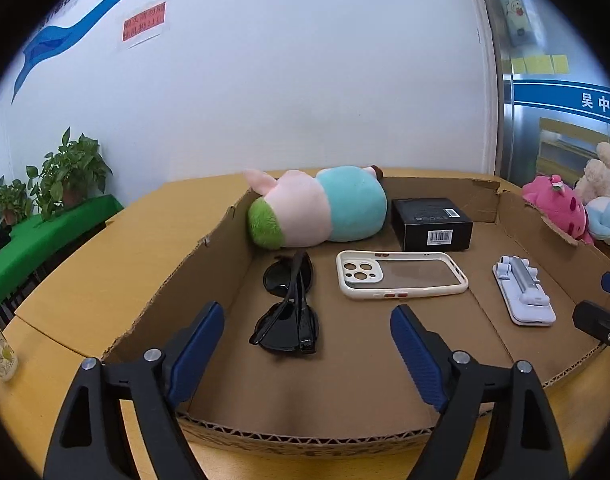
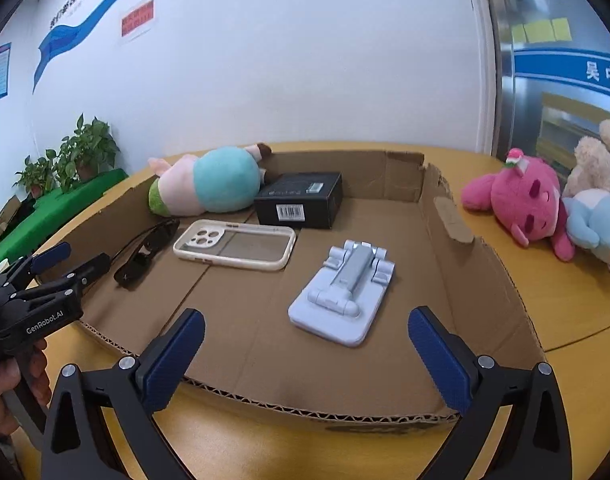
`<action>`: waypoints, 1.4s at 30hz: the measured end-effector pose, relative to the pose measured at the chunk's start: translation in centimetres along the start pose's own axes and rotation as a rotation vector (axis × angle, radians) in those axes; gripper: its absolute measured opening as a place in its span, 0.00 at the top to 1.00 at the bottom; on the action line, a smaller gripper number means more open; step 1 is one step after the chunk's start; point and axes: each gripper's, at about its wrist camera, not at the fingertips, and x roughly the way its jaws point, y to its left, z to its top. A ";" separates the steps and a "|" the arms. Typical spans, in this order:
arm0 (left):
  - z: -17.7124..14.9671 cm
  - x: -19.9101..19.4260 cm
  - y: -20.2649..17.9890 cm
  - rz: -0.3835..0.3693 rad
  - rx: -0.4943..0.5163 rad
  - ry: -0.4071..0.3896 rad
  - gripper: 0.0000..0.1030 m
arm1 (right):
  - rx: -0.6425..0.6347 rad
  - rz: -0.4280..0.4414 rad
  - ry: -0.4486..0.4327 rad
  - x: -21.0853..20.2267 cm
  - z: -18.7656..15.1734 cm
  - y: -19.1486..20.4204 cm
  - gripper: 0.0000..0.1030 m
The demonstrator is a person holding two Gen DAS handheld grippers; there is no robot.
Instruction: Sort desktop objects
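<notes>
Left wrist view: the left gripper [image 1: 307, 322] stands with jaws spread and nothing between them, above the near wall of the box [image 1: 301, 436]. Inside the box lie sunglasses [image 1: 289, 308], directly ahead of the jaws, a phone case [image 1: 401, 276], a black carton [image 1: 431, 224], a plush pig [image 1: 317, 208] and a phone stand [image 1: 523, 294].

Right wrist view: the right gripper [image 2: 307, 354] is likewise spread wide and empty. The phone stand [image 2: 343, 294] lies just ahead of it on the box floor. More plush toys [image 2: 525, 204] sit on the table [image 2: 565, 300], outside the box.

Judged step: between picks, both tools empty. The next move calls for lowering one gripper over its nearest item and closing across its narrow side.
</notes>
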 end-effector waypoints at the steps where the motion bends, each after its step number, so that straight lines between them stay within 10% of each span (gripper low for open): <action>1: 0.0 0.0 -0.1 0.002 0.000 0.002 0.14 | -0.003 -0.007 -0.024 -0.1 -0.2 0.1 0.00; 42: -0.1 0.2 -0.2 0.005 0.002 0.015 0.07 | -0.013 -0.015 -0.074 -0.4 -0.3 0.1 0.00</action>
